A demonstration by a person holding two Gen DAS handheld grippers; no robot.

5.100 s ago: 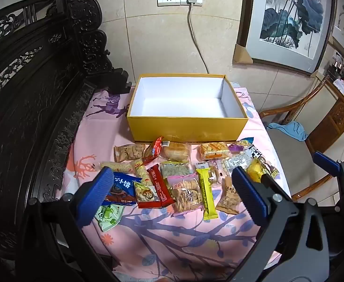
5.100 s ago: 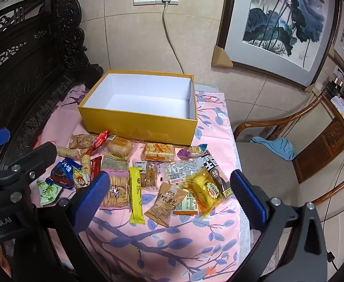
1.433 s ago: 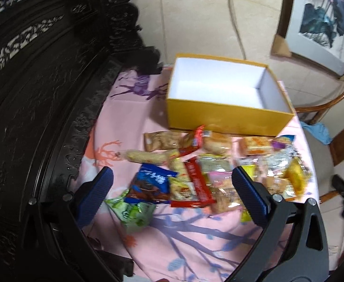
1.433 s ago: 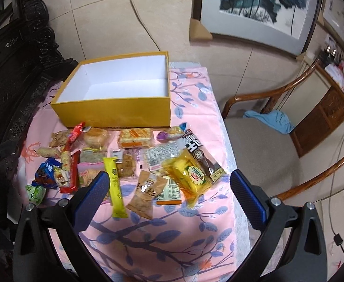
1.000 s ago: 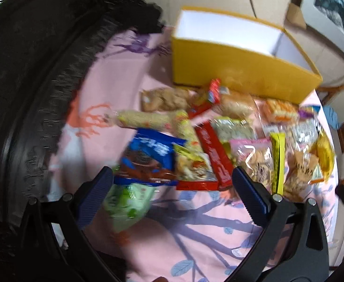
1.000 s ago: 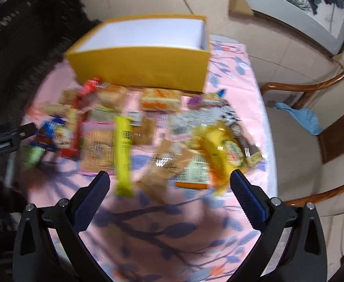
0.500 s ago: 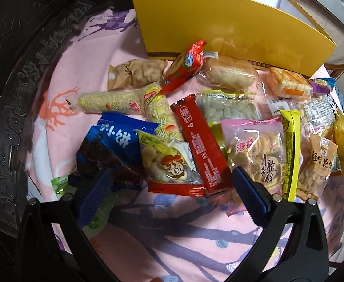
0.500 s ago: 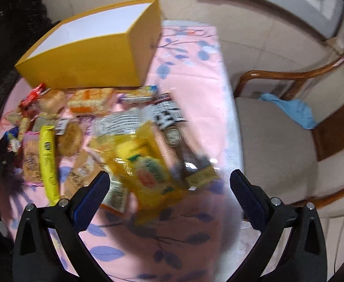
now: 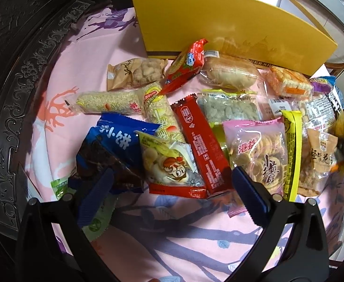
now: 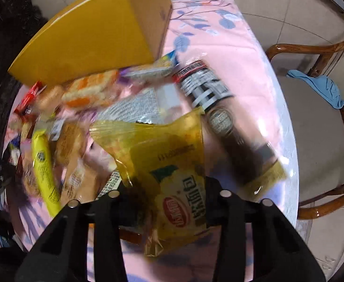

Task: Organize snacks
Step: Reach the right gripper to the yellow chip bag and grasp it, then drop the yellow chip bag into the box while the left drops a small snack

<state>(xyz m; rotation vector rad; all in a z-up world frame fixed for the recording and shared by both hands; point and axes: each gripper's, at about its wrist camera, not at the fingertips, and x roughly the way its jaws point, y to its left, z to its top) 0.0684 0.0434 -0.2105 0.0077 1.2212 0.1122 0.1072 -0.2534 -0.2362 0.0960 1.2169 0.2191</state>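
Observation:
Several snack packets lie on the pink cloth in front of the yellow box (image 9: 230,23). My left gripper (image 9: 169,188) is open, low over the near packets, its fingers either side of a cartoon biscuit packet (image 9: 169,164) and a red bar (image 9: 202,145); a blue packet (image 9: 115,145) lies by its left finger. My right gripper (image 10: 169,202) has closed on the yellow bread packet (image 10: 172,164), which sits between its fingers. A dark striped packet (image 10: 219,110) lies just to its right. The box (image 10: 96,30) is behind.
A carved dark wooden frame (image 9: 14,94) borders the table on the left. A wooden chair (image 10: 313,122) with a blue cloth (image 10: 322,87) stands to the right of the table edge. Pink cloth (image 9: 183,242) shows near me.
Both grippers have dropped close to the snacks. The right gripper has closed from wide open onto the yellow bread packet. The left one stays open.

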